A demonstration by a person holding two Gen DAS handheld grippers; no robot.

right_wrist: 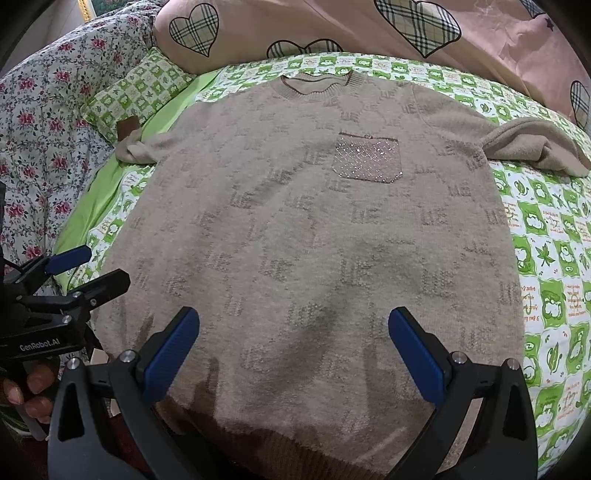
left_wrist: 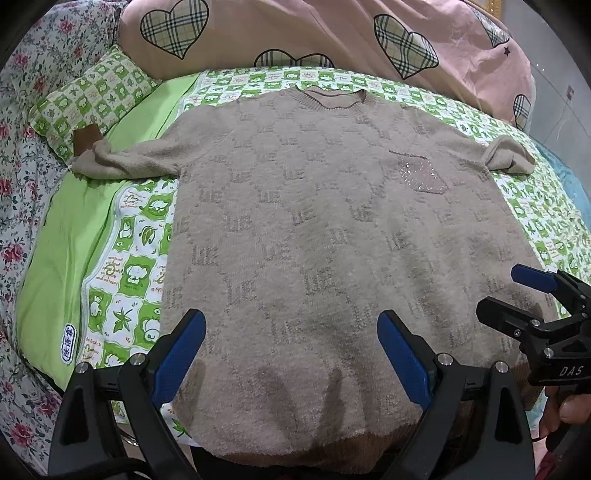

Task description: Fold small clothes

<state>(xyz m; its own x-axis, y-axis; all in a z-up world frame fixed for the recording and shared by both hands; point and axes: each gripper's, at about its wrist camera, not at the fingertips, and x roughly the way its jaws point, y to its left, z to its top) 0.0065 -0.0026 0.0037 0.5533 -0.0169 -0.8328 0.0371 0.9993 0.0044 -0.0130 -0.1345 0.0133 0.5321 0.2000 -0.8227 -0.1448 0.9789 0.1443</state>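
A beige knitted sweater (left_wrist: pixel 314 221) lies flat, front up, on the bed, collar far, hem near me; it also shows in the right wrist view (right_wrist: pixel 314 240). It has a sparkly chest pocket (right_wrist: pixel 367 158). Both sleeves are bunched outward: the left sleeve (left_wrist: pixel 110 158) and the right sleeve (right_wrist: pixel 535 147). My left gripper (left_wrist: pixel 291 354) is open and empty above the hem. My right gripper (right_wrist: pixel 293 350) is open and empty above the hem, and shows at the right edge of the left wrist view (left_wrist: pixel 517 295).
A green and white patterned sheet (left_wrist: pixel 129 266) covers the bed. A small matching pillow (left_wrist: pixel 88 99) lies at the far left. A pink quilt with plaid hearts (left_wrist: pixel 332 33) is piled behind. A floral cover (left_wrist: pixel 22 184) runs along the left.
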